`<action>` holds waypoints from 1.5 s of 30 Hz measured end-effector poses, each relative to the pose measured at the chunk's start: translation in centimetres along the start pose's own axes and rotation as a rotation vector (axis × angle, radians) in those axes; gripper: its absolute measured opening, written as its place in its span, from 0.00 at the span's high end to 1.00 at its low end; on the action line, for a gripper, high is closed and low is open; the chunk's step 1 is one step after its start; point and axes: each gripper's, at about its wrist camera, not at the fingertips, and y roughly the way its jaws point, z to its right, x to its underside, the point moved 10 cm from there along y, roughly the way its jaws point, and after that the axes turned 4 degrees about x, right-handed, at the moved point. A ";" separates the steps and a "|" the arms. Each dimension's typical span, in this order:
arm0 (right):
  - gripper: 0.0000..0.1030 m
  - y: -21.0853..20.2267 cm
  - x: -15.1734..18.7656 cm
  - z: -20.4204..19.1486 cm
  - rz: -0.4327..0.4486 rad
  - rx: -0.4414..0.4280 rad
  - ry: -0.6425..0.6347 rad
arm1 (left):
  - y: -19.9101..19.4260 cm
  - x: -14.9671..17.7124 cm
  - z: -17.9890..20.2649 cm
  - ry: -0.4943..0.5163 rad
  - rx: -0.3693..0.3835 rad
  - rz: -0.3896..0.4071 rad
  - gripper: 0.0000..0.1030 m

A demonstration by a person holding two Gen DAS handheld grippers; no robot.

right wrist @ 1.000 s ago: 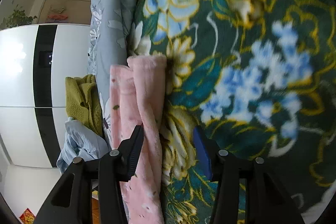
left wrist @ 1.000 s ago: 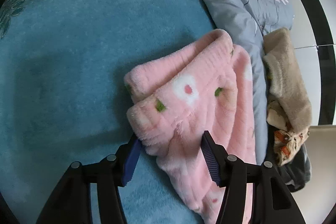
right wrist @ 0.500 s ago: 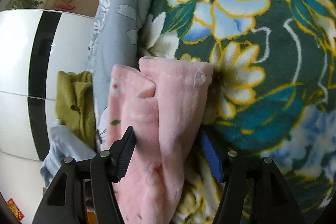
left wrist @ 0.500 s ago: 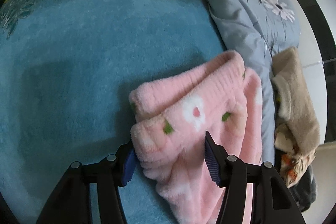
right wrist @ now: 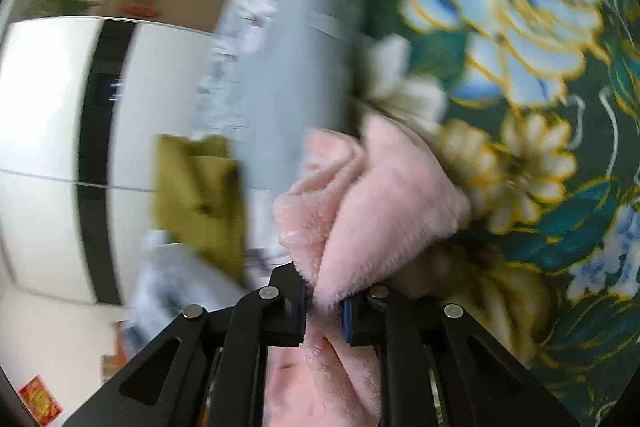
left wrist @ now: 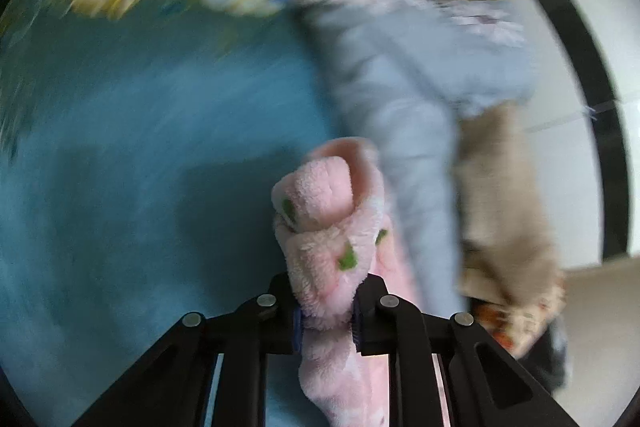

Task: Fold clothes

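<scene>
Closing on bunched fabric, the left gripper (left wrist: 326,319) has its jaws narrow around the pink fleece garment (left wrist: 324,239), which bulges toward 12 o'clock over the teal blanket (left wrist: 140,167); a grey quilt (left wrist: 404,87) lies at 1 o'clock. Seen from the right wrist, the right gripper (right wrist: 325,315) is closing too, pinching another fold of the pink fleece garment (right wrist: 376,211), floral blanket (right wrist: 540,107) at 2 o'clock.

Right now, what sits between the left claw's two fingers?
A bunched fold of the fluffy pink fleece garment with green specks fills the closing left claw, its pads pressing it. The left wrist view shows this.
</scene>
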 end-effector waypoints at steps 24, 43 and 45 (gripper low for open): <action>0.80 -11.3 6.3 16.6 -0.053 0.138 0.094 | -0.5 2.8 -11.9 0.072 -0.248 -0.218 0.66; 0.66 -13.6 7.0 14.5 -0.063 0.074 -0.001 | -6.4 7.5 -3.7 0.066 -0.029 -0.172 0.46; 0.66 -12.3 7.2 14.6 -0.081 0.078 0.006 | -6.3 8.9 -1.9 0.092 -0.009 -0.206 0.45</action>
